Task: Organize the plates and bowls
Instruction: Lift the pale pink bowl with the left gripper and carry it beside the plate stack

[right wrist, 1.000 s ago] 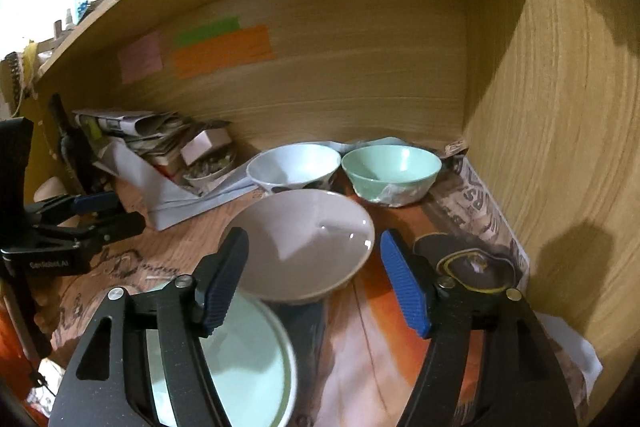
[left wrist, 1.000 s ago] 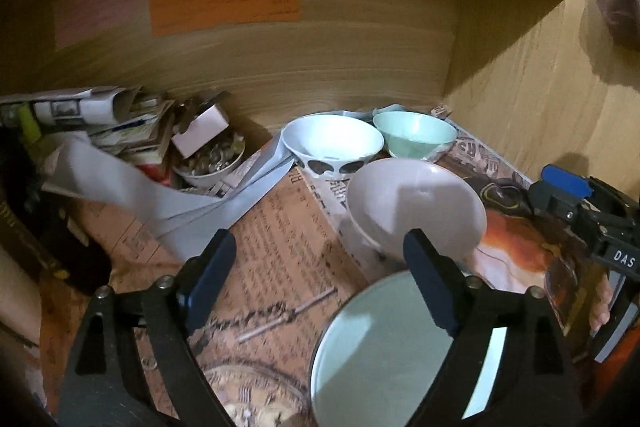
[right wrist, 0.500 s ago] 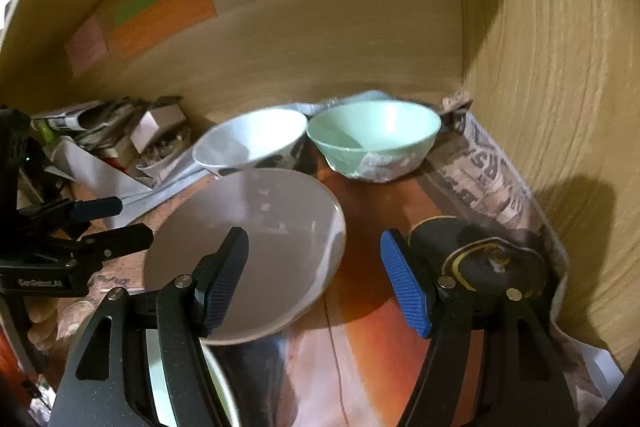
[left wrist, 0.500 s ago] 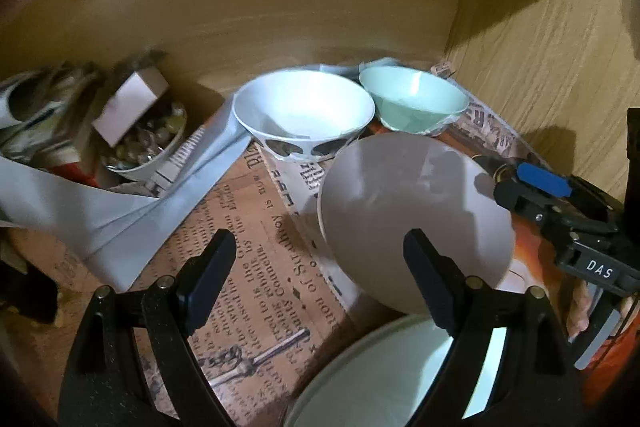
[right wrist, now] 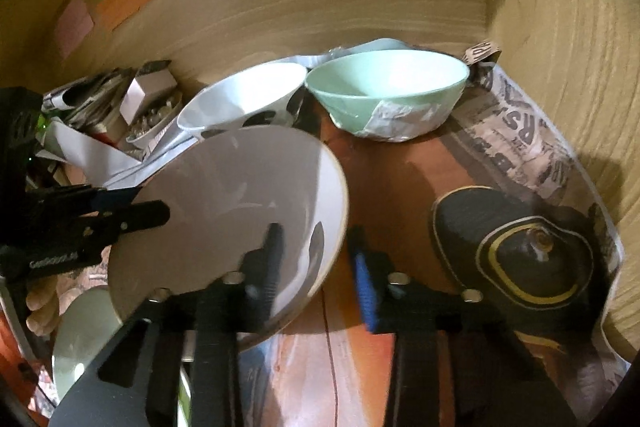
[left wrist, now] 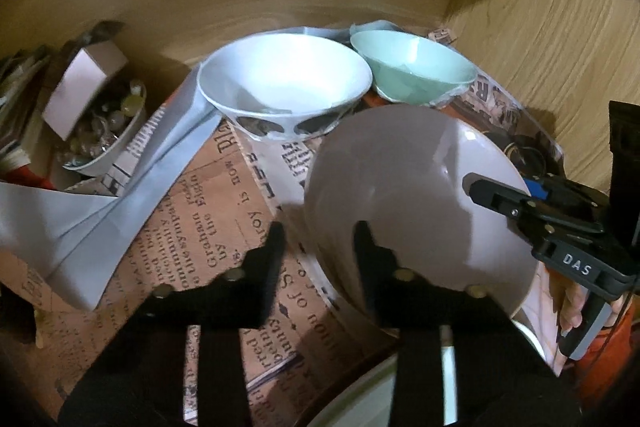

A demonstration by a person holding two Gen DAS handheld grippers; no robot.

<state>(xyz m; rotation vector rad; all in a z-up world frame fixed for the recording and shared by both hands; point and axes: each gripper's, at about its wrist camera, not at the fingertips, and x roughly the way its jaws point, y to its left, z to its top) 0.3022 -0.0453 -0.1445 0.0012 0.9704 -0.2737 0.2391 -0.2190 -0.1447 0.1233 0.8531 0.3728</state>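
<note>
A grey bowl (left wrist: pixel 416 195) (right wrist: pixel 236 199) stands on the newspaper-lined shelf floor, in front of a white bowl with dark spots (left wrist: pixel 284 83) (right wrist: pixel 244 99) and a mint bowl (left wrist: pixel 412 67) (right wrist: pixel 384 87). My left gripper (left wrist: pixel 319 239) straddles the grey bowl's left rim with its jaws closing. A sliver of newspaper still shows between the outer finger and the wall. My right gripper (right wrist: pixel 315 241) straddles the opposite rim, jaws closing, and in the left wrist view it (left wrist: pixel 504 193) looks pinched on the rim. A pale green plate (right wrist: pixel 80 339) lies just under the grey bowl's near side.
A small bowl of beads with a white box (left wrist: pixel 100 123) and folded grey paper (left wrist: pixel 92 219) crowd the left. The wooden back wall and right side wall (right wrist: pixel 560 67) close the shelf in. A dark round gold-rimmed shape (right wrist: pixel 520 251) lies at the right.
Both grippers have come down and forward to the grey bowl. Their jaws have narrowed from wide open to close around its opposite rims.
</note>
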